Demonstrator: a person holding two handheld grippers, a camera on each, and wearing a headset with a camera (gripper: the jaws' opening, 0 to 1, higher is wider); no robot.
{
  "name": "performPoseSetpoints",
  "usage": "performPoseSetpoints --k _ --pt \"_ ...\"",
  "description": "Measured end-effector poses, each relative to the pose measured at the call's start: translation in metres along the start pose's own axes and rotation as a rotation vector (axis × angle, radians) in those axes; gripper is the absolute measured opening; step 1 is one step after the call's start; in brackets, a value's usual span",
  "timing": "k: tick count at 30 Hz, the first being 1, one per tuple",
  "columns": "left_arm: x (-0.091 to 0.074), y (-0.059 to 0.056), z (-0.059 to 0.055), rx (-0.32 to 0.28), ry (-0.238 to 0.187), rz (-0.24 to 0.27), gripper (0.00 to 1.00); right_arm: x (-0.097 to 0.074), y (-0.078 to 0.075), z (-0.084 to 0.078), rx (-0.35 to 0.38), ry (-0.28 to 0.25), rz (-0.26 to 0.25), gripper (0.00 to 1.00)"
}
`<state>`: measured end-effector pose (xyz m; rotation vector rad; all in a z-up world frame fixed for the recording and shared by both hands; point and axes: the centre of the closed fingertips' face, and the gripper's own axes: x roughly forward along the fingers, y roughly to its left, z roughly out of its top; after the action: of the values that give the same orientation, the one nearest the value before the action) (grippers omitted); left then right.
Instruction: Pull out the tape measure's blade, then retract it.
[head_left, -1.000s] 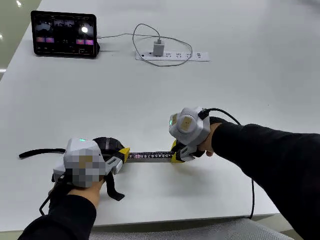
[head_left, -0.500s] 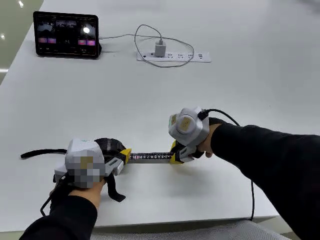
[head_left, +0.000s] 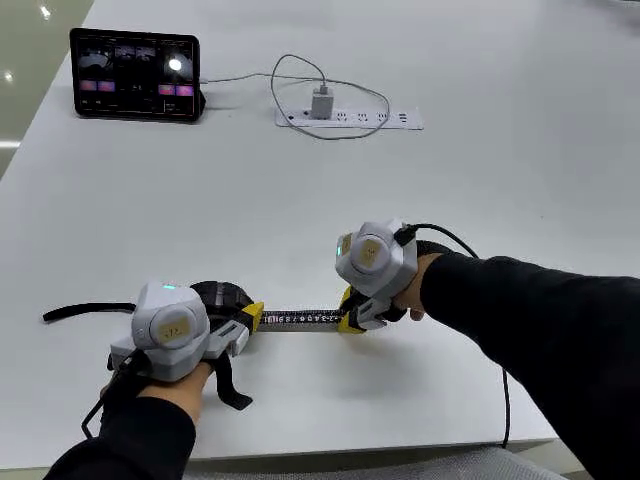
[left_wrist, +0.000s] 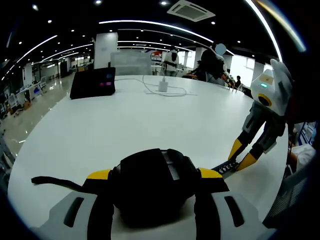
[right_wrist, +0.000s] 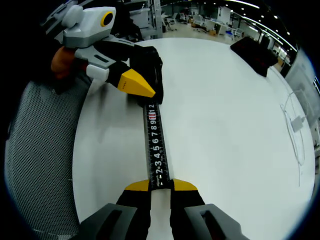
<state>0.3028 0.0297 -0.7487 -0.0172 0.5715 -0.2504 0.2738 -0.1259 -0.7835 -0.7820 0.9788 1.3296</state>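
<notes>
Tape measure (head_left: 222, 298) lies by the counter's (head_left: 300, 200) near edge, clamped in the jaws of our left gripper (left_wrist: 156, 175). Our right gripper (right_wrist: 161, 186) pinches the blade (right_wrist: 152, 145) by its tip. We judge the pull-out unfinished; next we draw straight, case steady.

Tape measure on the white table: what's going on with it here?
A person works with two handheld grippers. The left gripper is clamped around the black tape measure, which sits on the table. The right gripper pinches the tip of the blade, drawn out a short way and lying flat between them, markings up to 12 showing. Whether it is going out or back in cannot be told from this moment.
</notes>
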Motion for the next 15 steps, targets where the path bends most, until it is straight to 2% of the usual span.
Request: performPoseSetpoints --k 15 --pt "-0.0007 -0.0001 0.0004 0.000 0.000 0.000 0.60 0.0027 0.0005 0.0060 0.007 -0.007 0.000 0.10"
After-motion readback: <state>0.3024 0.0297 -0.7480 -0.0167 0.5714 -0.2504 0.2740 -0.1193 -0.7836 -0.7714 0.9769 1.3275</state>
